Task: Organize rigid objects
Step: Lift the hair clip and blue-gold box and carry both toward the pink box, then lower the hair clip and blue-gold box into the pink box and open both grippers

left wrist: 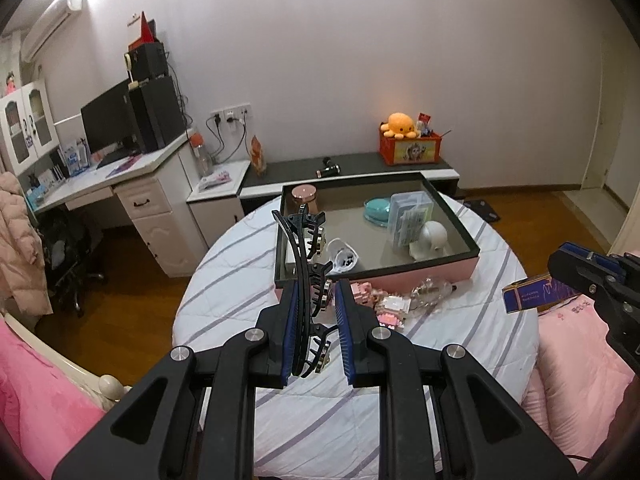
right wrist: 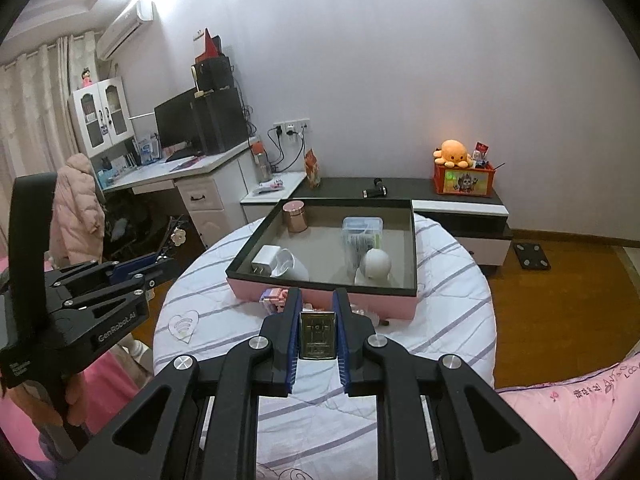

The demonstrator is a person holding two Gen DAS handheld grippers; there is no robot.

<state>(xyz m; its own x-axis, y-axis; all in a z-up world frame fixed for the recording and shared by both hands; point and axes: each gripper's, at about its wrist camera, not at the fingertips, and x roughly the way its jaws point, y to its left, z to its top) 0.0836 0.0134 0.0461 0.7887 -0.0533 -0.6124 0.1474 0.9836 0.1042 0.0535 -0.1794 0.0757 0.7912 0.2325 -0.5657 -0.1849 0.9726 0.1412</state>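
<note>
left hand-held gripper (left wrist: 316, 316) lower centre, tilted down, clamped on black hair claw (left wrist: 306, 280) | right hand-held gripper (right wrist: 317, 332) lower centre, clamped on small box (right wrist: 317, 336) | pink tray (right wrist: 320, 292) beyond on round counter (right wrist: 440, 312)

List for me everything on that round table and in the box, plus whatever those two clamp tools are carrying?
table: one, round, white cover with purple stripes, centre
box: one, pink sides, dark rim, on table
canister: one, rose-gold, box far left corner
clear case: one, transparent, in box
white figure: one, in box, near right
charger plug: one, white, in box, near left
teal case: one, in box
small packets: several, pink and clear, on table before box
hair clip: one, black, held in left gripper
small box: one, gold-fronted, held in right gripper
</note>
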